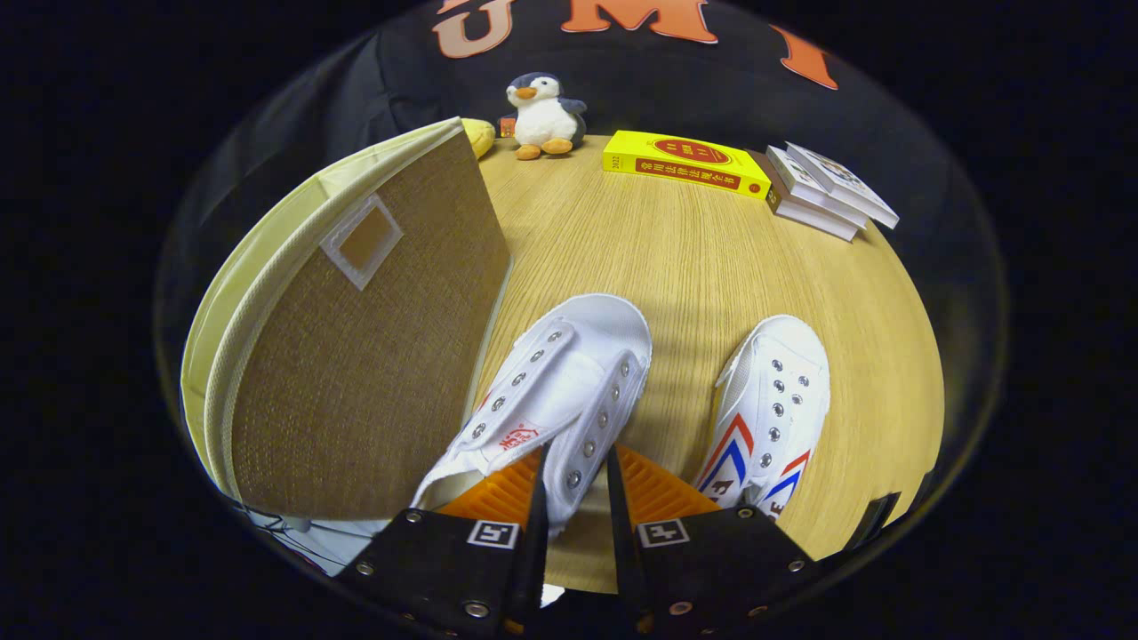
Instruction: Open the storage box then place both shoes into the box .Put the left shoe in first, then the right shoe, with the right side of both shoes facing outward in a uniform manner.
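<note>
Gripping the eyelet side of a white canvas shoe [569, 382], the gripper [575, 484] has both fingers pressed on the upper near the shoe's opening, one on each side of the fabric. A small red mark sits on that shoe's tongue, too small to read. This shoe lies beside the storage box [356, 356], nearly touching its raised lid. Just to the other side of the fingers rests the second white shoe [769, 418], bearing red and blue chevron stripes and dark characters near the heel that cannot be made out. The box is pale yellow fabric; its lid stands open, showing a brown woven underside with a small white-framed square patch. Everything rests on a light wood-grain table [693, 267]. Beyond the shoes lies a yellow book [685, 164] with a red oval and red band of unreadable characters, next to a stack of white books [827, 191]. Farthest back stands a plush penguin [544, 116], before the black cloth wall.
</note>
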A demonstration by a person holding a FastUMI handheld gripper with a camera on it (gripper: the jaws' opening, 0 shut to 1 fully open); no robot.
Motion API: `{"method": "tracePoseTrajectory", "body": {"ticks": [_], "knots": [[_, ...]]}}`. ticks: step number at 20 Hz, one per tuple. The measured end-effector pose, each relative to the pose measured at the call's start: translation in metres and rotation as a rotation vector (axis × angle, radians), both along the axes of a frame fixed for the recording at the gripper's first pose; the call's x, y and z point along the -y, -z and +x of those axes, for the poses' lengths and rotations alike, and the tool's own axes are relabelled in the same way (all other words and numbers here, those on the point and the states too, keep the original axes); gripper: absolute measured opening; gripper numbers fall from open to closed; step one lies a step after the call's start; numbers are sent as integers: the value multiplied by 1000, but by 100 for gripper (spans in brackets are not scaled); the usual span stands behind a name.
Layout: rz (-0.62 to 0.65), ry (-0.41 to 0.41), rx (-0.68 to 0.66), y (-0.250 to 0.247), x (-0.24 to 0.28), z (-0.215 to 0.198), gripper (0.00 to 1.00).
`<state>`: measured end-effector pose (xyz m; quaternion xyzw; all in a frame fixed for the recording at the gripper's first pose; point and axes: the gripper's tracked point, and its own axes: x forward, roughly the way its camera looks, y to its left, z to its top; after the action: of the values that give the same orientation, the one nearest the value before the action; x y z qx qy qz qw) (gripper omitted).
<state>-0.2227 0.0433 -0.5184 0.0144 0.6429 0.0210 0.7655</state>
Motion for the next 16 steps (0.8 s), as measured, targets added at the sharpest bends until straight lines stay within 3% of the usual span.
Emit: {"method": "tracePoseTrajectory", "body": {"ticks": [6,16], "knots": [[30,202,-11,4,9,10,4],[109,332,48,-54,8,52,1]]}}
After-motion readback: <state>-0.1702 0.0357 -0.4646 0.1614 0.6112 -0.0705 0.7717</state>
